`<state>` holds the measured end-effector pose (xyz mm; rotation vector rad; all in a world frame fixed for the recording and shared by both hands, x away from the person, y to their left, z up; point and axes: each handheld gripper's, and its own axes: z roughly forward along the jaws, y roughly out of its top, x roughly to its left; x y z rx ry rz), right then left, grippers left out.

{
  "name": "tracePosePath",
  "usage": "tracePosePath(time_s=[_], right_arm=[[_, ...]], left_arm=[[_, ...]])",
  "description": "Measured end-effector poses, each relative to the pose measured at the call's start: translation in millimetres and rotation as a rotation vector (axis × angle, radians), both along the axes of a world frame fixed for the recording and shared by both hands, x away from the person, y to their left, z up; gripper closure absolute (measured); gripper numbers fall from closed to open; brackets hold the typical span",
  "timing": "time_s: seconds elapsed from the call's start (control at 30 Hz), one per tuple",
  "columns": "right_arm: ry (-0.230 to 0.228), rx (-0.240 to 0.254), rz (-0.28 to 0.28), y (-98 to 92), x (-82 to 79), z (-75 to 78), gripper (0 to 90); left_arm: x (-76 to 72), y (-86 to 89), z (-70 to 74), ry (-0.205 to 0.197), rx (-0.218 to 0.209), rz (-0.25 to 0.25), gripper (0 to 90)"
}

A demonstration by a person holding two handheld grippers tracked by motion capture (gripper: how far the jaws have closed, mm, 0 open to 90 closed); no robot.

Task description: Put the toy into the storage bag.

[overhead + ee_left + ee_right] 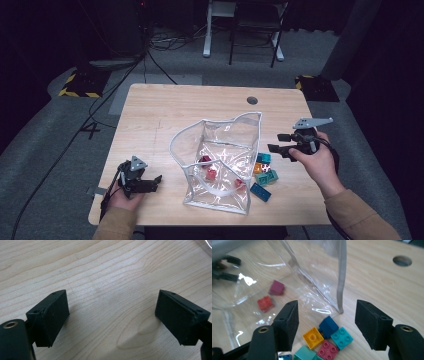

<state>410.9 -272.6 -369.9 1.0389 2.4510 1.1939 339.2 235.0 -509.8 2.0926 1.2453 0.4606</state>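
A clear plastic bag with white trim stands open at the middle of the wooden table. Inside it lie a maroon brick and a red brick. Just outside its right wall sits a cluster of bricks: yellow, dark blue, teal and pink. My right gripper hovers open over this cluster, nothing between its jaws; in the high view the right gripper points left toward the bag. My left gripper rests open near the table's front left, over bare wood.
A round cable hole is in the table's far right part. The bag's upright right edge rises just beyond my right jaws. Cables and furniture legs stand on the floor past the table.
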Motion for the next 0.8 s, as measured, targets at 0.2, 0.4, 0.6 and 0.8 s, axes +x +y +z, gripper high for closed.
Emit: tracePosePath(time_s=[0.2, 0.4, 0.6, 0.8], right_arm=[[0.041, -0.038, -0.046, -6.1, 11.3, -43.8, 36.8], [0.058, -0.08, -0.083, -10.8, 20.1, -74.8, 37.5], [0.081, -0.097, -0.095, -10.2, 25.4, -98.6, 38.2], [0.085, -0.115, -0.106, -9.4, 29.9, -109.3, 39.2]], left_arm=[[0.0, 0.0, 0.0, 0.0, 0.0, 0.0, 12.1], [0.0, 0.0, 0.0, 0.0, 0.0, 0.0, 12.1], [-0.1, -0.1, 0.0, 0.001, -0.001, 0.001, 12.1], [0.0, 0.0, 0.0, 0.0, 0.0, 0.0, 12.1]])
